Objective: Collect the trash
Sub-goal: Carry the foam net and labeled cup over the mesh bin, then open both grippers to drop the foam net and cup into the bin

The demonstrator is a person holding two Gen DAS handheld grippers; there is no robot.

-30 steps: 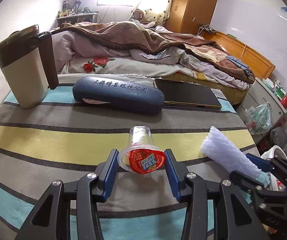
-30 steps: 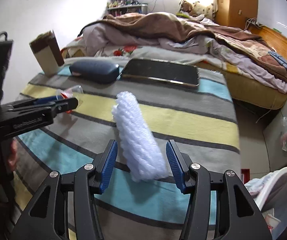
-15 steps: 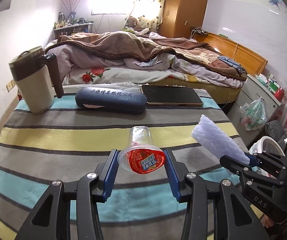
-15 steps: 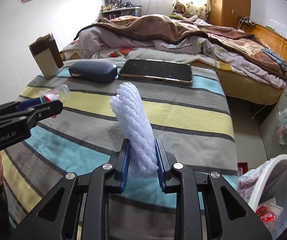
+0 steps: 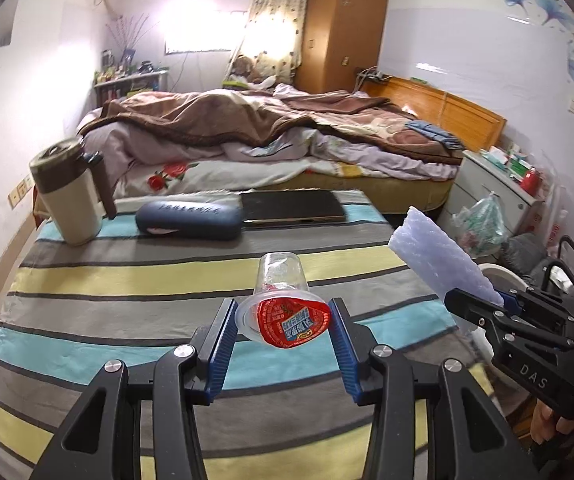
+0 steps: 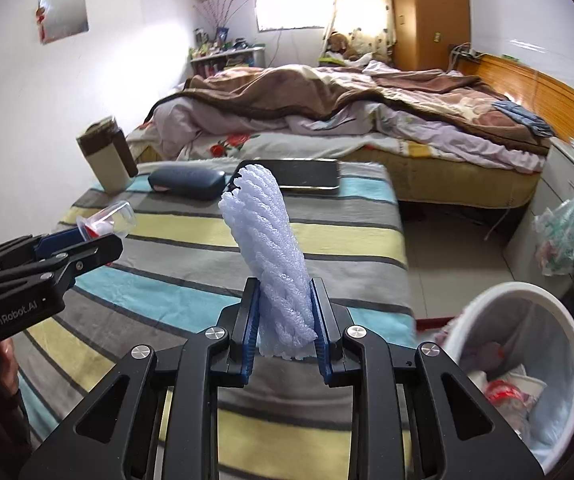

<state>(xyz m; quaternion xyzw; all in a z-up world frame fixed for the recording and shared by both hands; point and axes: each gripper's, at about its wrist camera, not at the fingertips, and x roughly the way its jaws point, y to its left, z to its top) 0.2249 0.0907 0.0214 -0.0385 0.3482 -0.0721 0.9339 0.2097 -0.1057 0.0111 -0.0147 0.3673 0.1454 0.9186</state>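
Over at the left, the left tongs (image 5: pixel 283 334) are clenched on a small clear jelly cup (image 5: pixel 283 308) with a red foil lid; the blue pads press its rim from both sides, and the cup hangs clear above the striped cloth of the table (image 5: pixel 127 280). Behind it a beige thermos jug (image 5: pixel 69 196), a dark blue glasses case (image 5: pixel 189 220) and a flat dark tablet (image 5: pixel 293 206) sit along the far edge (none of these looks like trash to me).

To the right, the right tongs (image 6: pixel 283 322) are squeezed tight on a white foam net sleeve (image 6: pixel 271 248), which stands nearly upright from between the pads, also off the table.

Farthest right, on the floor beside the table, stands a white waste bin (image 6: pixel 555 320) with wrappers already inside.

So the picking-up step looks done for both pieces, and carrying is in hand. The next move, I reckon, calls for swinging each load out over the bin's mouth before letting go, the light foam especially, since it could drift past the rim.
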